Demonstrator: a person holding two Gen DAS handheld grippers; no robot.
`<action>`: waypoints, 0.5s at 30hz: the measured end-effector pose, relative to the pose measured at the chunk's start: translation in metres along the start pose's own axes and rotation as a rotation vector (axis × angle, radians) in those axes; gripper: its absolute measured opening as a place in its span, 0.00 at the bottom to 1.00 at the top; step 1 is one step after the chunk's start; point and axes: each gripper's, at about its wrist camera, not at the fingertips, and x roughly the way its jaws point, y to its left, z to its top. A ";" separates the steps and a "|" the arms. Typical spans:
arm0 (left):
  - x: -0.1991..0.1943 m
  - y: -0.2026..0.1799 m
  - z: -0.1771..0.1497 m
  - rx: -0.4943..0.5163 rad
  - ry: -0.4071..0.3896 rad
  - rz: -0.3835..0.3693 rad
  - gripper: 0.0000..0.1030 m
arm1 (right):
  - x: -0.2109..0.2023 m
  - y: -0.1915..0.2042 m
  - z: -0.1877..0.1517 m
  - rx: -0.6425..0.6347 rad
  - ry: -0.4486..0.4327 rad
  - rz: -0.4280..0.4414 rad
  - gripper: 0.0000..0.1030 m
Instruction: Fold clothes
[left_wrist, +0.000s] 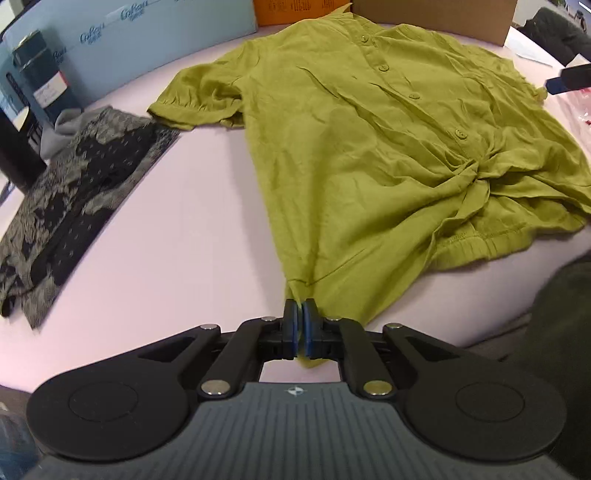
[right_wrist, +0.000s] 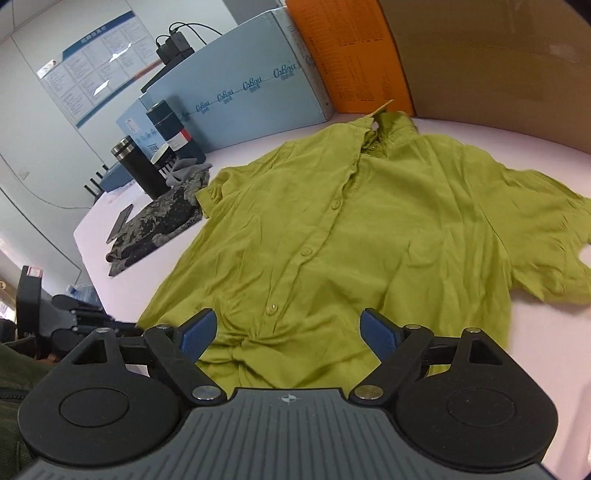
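Left gripper (left_wrist: 299, 314) sits low at the table's (left_wrist: 177, 229) near edge, pinching the hem corner of the shirt (left_wrist: 369, 155) spread flat; right gripper (right_wrist: 288, 332), spread wide, hovers over its hem; bare table lies leftward

Each claw is built the same: the left claw (left_wrist: 300, 314) and the right claw (right_wrist: 288, 332) carry blue textured pads (right_wrist: 380, 338) on black linkage arms. Silver round screws (left_wrist: 214, 387) pin the joints. Either side of the grey ribbed centre plate (right_wrist: 284, 432) sit two black discs, and a small compass-like mark (left_wrist: 294, 391) lies at the plate's front edge.
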 end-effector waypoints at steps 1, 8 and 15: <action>-0.005 0.009 0.002 -0.036 -0.007 0.001 0.26 | 0.006 0.001 0.005 -0.014 0.009 -0.005 0.83; -0.032 0.076 0.050 -0.271 -0.200 0.064 0.54 | 0.051 0.020 0.028 -0.064 0.052 0.027 0.85; 0.044 0.130 0.144 -0.480 -0.218 0.101 0.46 | 0.122 0.076 0.031 -0.085 0.133 0.137 0.85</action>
